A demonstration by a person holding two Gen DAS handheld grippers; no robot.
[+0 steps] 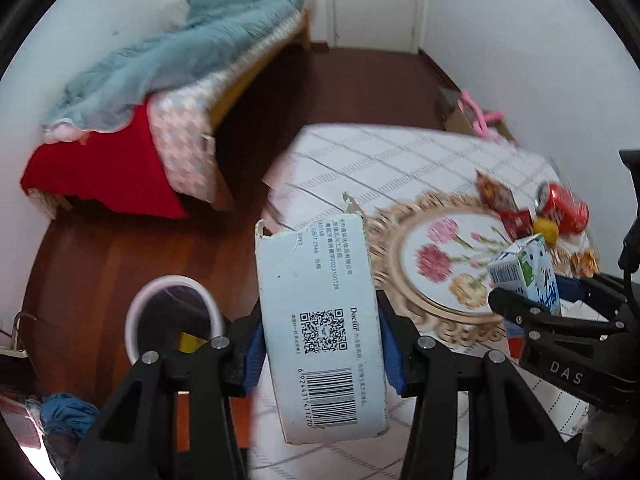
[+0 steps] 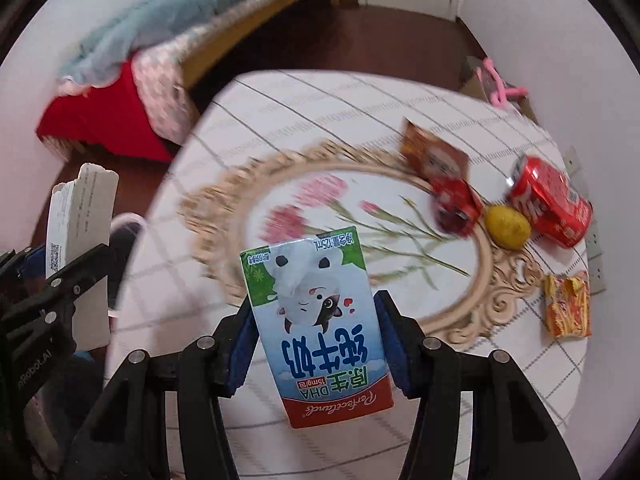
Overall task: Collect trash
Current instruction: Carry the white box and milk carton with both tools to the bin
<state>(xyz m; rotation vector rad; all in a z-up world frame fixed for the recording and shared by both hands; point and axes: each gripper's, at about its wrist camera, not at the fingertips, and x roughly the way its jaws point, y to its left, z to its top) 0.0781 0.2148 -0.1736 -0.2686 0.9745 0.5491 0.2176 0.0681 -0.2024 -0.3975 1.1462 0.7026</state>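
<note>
My left gripper [image 1: 318, 338] is shut on a torn pale blue cardboard box [image 1: 320, 320], held above the table's left edge; the box also shows at the left of the right wrist view [image 2: 86, 240]. My right gripper [image 2: 316, 340] is shut on a small milk carton [image 2: 320, 328], seen from the left wrist too [image 1: 528, 272]. A white-rimmed trash bin [image 1: 172, 320] stands on the floor left of the table. On the table lie a crushed red can [image 2: 550, 206], a yellow fruit [image 2: 508, 226], red snack wrappers [image 2: 456, 200] and an orange wrapper [image 2: 568, 306].
A table with a white checked cloth [image 2: 280, 112] carries a round floral placemat [image 2: 400, 240]. A bed with blue and red blankets [image 1: 140, 92] stands at the far left across a wooden floor [image 1: 360, 84]. A box with pink items [image 2: 500, 84] sits by the far wall.
</note>
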